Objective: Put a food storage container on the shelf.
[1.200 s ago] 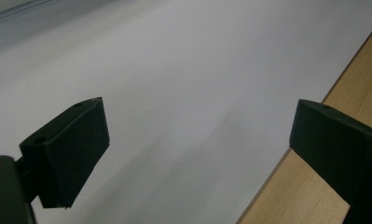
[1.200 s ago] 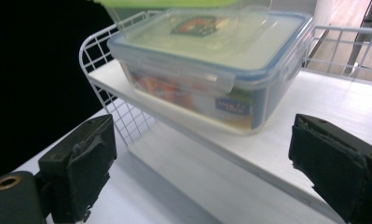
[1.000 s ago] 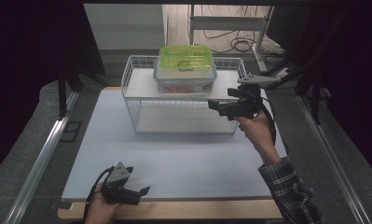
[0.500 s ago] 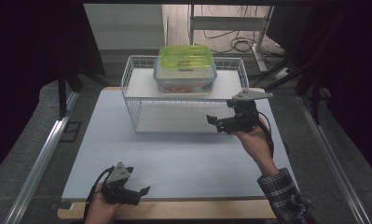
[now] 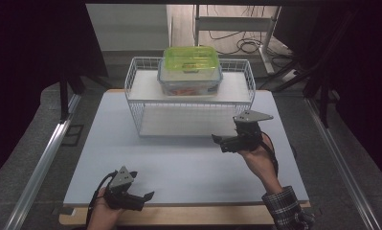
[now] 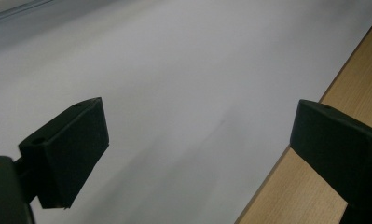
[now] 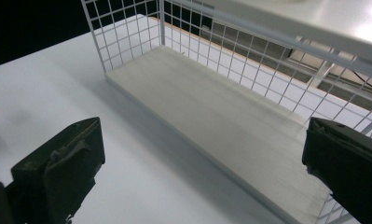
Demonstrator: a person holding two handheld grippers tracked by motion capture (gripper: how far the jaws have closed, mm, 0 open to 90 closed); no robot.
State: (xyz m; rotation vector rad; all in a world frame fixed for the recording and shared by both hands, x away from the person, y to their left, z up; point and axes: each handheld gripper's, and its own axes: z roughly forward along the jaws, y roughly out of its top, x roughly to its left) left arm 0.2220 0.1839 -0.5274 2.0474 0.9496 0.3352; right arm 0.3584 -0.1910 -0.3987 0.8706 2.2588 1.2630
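A clear food container with a green lid (image 5: 190,69) sits on the top shelf of a white wire rack (image 5: 141,109) at the back of the table. My right gripper (image 5: 218,142) hovers open in front of the rack's right end, jaws pointing left with nothing between them. In the right gripper view the rack's lower shelf (image 7: 230,116) lies just ahead, bare. My left gripper (image 5: 144,197) rests open at the table's front edge, near the left. Its wide-spread jaws frame the white mat (image 6: 183,84) and the wooden edge (image 6: 309,186).
The white mat (image 5: 179,163) covers most of the wooden table (image 5: 188,216). Metal rails (image 5: 45,158) run along both sides of the table. Cables (image 5: 246,45) lie on the floor behind the rack.
My right gripper has dropped from the top shelf's right end, coming toward the front and lower, to the level of the lower shelf. The left gripper has stayed put.
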